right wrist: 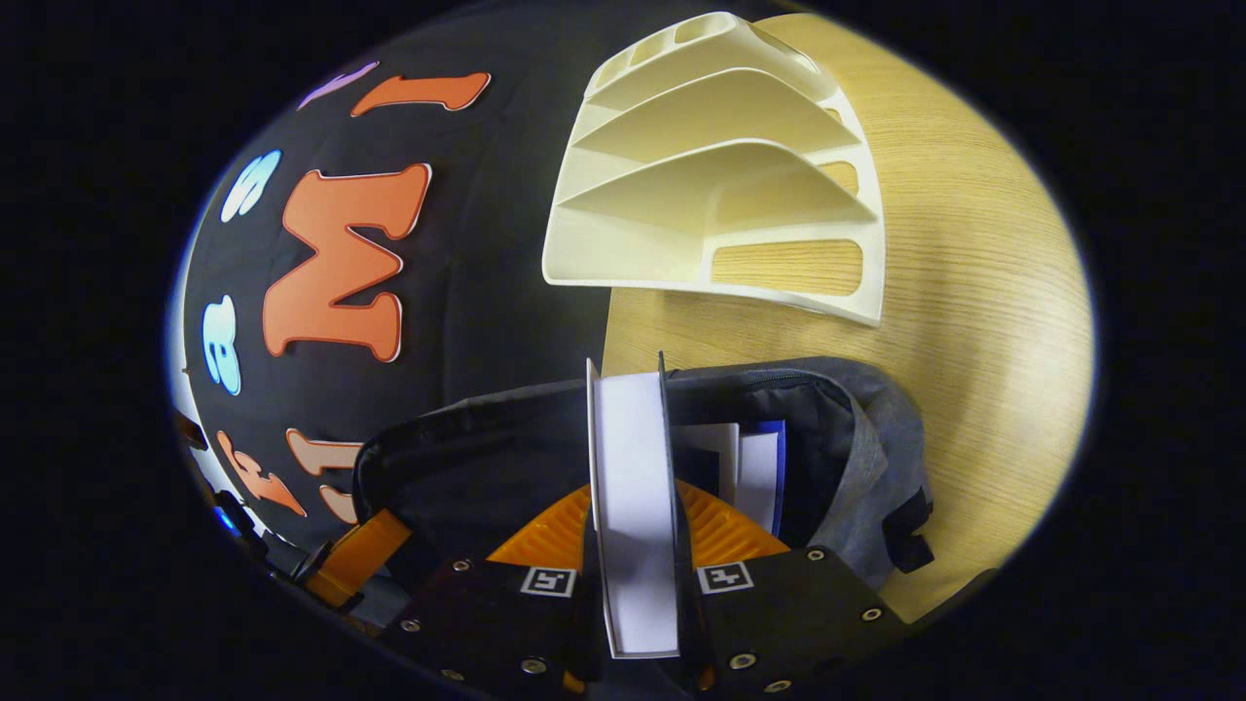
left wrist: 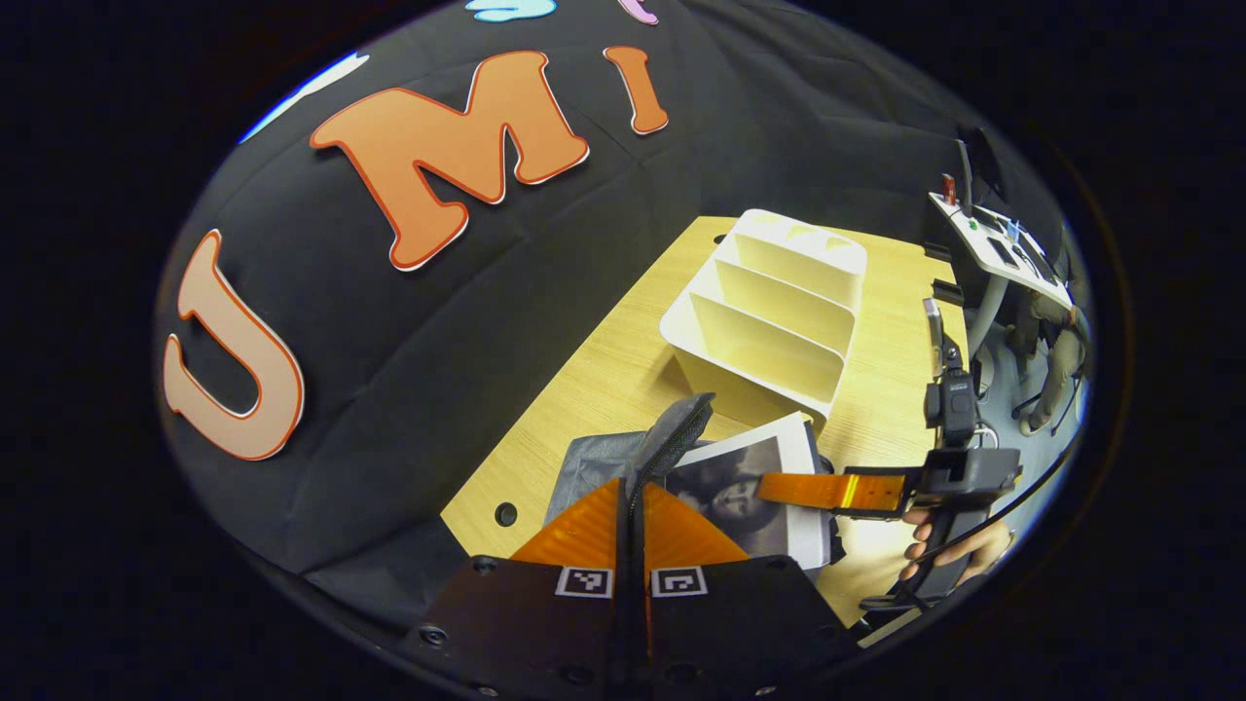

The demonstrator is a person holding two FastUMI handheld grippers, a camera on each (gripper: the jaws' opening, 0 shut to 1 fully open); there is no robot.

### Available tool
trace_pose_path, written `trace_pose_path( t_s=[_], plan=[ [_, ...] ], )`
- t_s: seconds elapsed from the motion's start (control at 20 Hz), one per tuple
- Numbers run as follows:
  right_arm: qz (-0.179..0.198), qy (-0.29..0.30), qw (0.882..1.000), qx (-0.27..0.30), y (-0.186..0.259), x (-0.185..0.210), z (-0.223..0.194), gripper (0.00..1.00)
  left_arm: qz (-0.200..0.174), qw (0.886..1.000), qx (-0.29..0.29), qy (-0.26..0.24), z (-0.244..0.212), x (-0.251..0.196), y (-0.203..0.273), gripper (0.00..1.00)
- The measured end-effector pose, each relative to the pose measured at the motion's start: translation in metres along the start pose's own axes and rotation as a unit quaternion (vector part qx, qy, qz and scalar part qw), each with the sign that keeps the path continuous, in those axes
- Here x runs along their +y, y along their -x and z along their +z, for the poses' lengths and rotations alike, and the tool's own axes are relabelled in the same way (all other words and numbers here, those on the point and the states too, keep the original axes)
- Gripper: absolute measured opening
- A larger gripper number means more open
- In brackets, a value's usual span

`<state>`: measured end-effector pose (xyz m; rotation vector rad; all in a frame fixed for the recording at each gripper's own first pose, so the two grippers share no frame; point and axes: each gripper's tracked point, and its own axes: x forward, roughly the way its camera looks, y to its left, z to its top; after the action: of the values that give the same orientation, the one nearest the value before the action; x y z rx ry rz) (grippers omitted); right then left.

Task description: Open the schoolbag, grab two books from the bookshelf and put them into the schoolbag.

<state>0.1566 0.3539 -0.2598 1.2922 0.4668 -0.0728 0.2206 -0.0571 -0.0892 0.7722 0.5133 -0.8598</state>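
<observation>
The grey schoolbag (right wrist: 866, 438) lies open on the wooden table (right wrist: 973, 292). My left gripper (left wrist: 633, 492) is shut on the bag's rim (left wrist: 677, 433) and holds it up. My right gripper (right wrist: 635, 501) is shut on a book (right wrist: 633, 438), held on edge over the bag's mouth. In the left gripper view this book (left wrist: 740, 487) shows a dark portrait cover, with the right gripper (left wrist: 779, 487) clamped on its side and a hand (left wrist: 959, 550) behind. Another book (right wrist: 754, 467) stands inside the bag. The white bookshelf (left wrist: 769, 312) stands behind the bag, its slots empty.
The bookshelf (right wrist: 720, 195) sits close behind the bag. Bare tabletop lies to the right of both. The booth's black cloth wall borders the table on the left. The left gripper (right wrist: 365, 550) shows at the bag's left rim. A white desk with equipment (left wrist: 1003, 253) stands beyond the table.
</observation>
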Motion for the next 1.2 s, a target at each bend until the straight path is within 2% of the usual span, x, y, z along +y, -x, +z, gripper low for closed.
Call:
trace_pose_path(
  t_s=[0.45,0.55,0.65,0.75,0.8,1.05,1.2],
  plan=[
    [-0.035,0.015,0.999,0.028,-0.031,-0.003,-0.035,0.31,-0.012,1.0,-0.014,0.009,0.006,0.0,0.003,0.0],
    [-0.05,0.02,0.998,0.045,-0.027,-0.007,-0.041,0.35,-0.012,1.0,-0.012,0.021,0.003,0.007,0.002,0.0],
    [-0.07,0.028,0.996,0.057,-0.015,-0.011,-0.041,0.42,-0.015,0.999,-0.007,0.036,-0.004,0.013,0.0,0.0],
    [-0.075,0.034,0.995,0.057,0.003,-0.006,-0.035,0.75,-0.019,0.999,-0.005,0.047,-0.01,0.015,-0.001,0.01],
    [-0.079,0.042,0.994,0.057,0.012,-0.005,-0.03,0.97,-0.022,0.999,-0.005,0.049,-0.012,0.014,0.0,0.01],
    [-0.087,0.062,0.994,0.026,0.064,-0.006,0.02,0.98,-0.039,0.998,-0.004,0.043,-0.023,-0.003,0.001,0.0],
    [-0.089,0.043,0.995,-0.028,0.099,-0.011,0.065,0.98,-0.047,0.998,-0.005,0.036,-0.026,-0.014,0.002,0.0]
  ],
)
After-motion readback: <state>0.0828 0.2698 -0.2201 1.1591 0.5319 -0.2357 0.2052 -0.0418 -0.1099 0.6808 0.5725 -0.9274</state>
